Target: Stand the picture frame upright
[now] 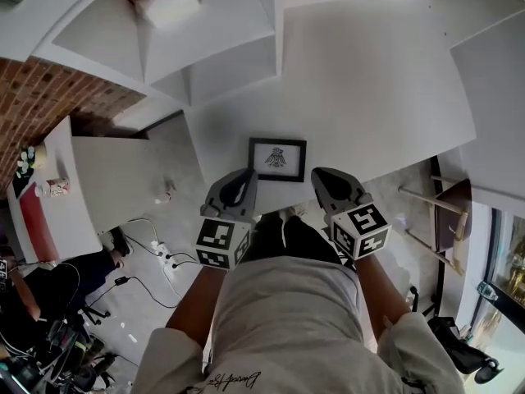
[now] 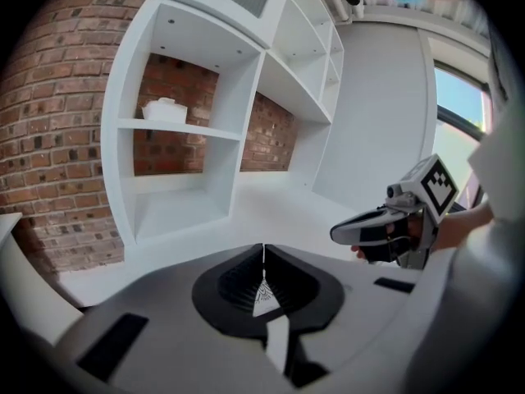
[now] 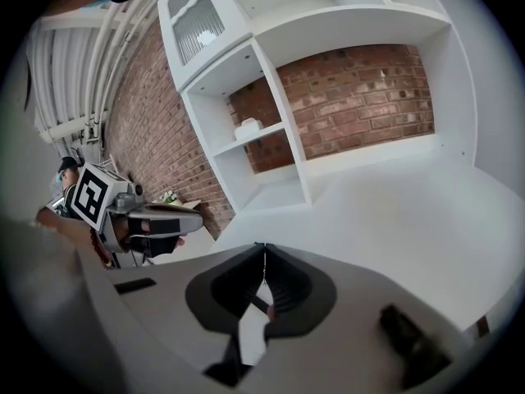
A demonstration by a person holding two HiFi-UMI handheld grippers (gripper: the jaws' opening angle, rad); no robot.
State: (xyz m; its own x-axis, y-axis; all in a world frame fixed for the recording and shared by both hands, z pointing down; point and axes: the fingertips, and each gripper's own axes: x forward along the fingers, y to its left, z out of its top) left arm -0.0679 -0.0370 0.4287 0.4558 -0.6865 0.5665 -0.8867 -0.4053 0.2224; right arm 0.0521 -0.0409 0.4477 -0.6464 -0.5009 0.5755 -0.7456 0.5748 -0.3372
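Picture frame (image 1: 277,159) lies flat, long side crosswise, just beyond left gripper (image 1: 244,173) and right gripper (image 1: 321,173), jaws closed.

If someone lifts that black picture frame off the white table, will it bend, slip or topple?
The picture frame looks rigid, so probably won't bend. Flat on the smooth table, it may slide when nudged. Seemingly thin, it could tip once upright.

Daylight comes through the window (image 2: 459,105); the white table (image 1: 369,80) looks bright, evenly lit, almost shadowless. Every view bows at its edges, and both gripper views fade to black corners.
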